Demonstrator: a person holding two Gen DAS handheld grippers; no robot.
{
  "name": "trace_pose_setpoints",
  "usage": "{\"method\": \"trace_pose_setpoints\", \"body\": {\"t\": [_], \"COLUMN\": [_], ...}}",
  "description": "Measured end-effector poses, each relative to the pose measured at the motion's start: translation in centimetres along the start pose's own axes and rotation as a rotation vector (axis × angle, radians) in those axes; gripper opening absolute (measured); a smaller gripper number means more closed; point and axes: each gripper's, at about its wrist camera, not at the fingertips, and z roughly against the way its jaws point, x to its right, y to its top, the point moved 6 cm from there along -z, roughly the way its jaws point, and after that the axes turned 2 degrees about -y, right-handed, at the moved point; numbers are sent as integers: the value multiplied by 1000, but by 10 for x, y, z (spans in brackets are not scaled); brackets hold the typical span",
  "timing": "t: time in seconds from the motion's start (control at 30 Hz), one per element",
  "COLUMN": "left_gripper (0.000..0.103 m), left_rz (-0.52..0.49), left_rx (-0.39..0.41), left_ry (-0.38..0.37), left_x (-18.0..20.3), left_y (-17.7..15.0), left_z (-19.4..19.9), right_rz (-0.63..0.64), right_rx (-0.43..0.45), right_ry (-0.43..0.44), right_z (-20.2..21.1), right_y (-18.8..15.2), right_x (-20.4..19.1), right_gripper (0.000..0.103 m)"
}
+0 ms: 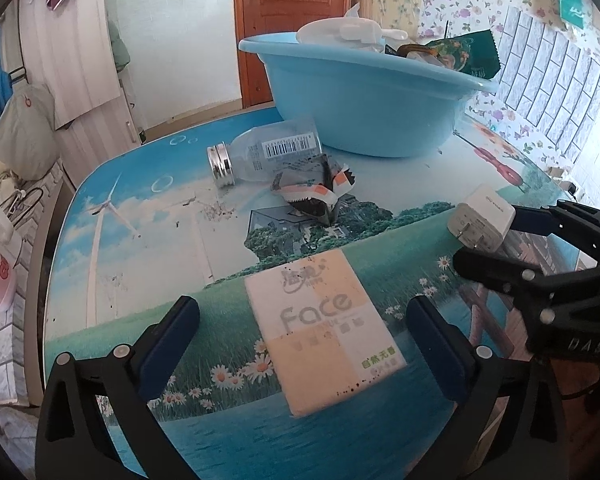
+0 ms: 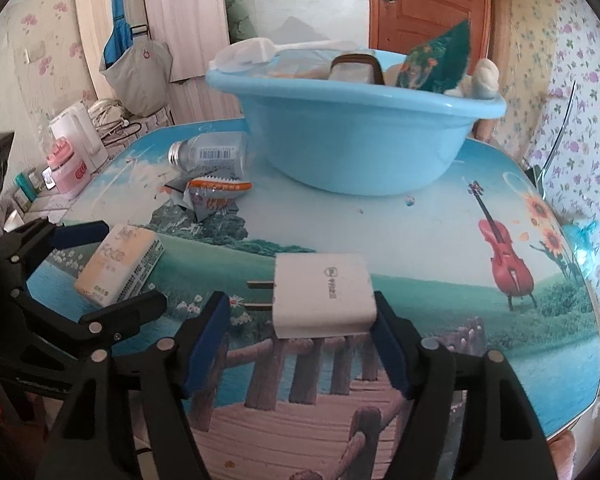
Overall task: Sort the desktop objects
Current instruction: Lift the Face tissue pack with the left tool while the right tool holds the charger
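Charger (image 2: 323,293) sits between your open right gripper (image 2: 302,340); close squarely on its sides, while the open left gripper (image 1: 302,334) straddles the tissue pack (image 1: 326,330).

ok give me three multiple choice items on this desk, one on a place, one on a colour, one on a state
1. Where does the tissue pack lie?
A. in the basin
B. on the table between the left gripper's fingers
C. under the bottle

2. What colour is the basin?
A. red
B. white
C. light blue

3. How does the bottle stand?
A. on its side, cap on
B. upright, cap off
C. upside down in the basin

Answers:
1 B: the left wrist view shows the pack flat on the table with an open finger on each side.
2 C: both views show a light blue tub.
3 A: it lies flat beside the basin with its silver cap in place.
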Motion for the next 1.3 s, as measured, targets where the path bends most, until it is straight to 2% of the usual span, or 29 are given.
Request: {"method": "trace_pose_setpoints", "body": {"t": [0.13, 0.27, 0.43, 0.53, 0.6, 0.7, 0.77, 0.8, 0.93, 1.13, 1.3], "left_gripper": [103, 103, 103, 103, 103, 102, 99, 94, 62, 60, 57], "left_rz": [3, 3, 4, 6, 7, 4, -1, -6, -28, -23, -16], "left_rx": [5, 5, 4, 2, -4, -8, -8, -5, 8, 2, 42], "left_ry": [1, 1, 1, 4, 4, 2, 1, -2, -15, -23, -27], "left_x": [0, 0, 0, 0, -1, 0, 2, 3, 11, 14, 16], "left_y": [0, 0, 0, 0, 0, -2, -2, -2, 0, 0, 8], "left_z": [-1, -1, -1, -1, 0, 1, 2, 3, 8, 12, 26], "right_rz": [6, -35, -31, -25, -15, -3, 0, 1, -6, -3, 6], "right_rx": [9, 8, 5, 13, 23, 28, 29, 29, 32, 49, 93], "right_ry": [-25, -64, -64, -61, -51, -31, -23, -21, 9, 20, 28], "right_z": [-3, -6, -5, -3, -1, 2, 2, 3, 5, 13, 27], "right_y": [0, -1, -2, -2, -2, -1, -1, -1, -2, -1, 5], "right_x": [-1, 7, 8, 9, 7, 3, 2, 2, 0, -1, -3], "right_gripper": [79, 95, 95, 91, 73, 59, 59, 59, 59, 59, 59]}}
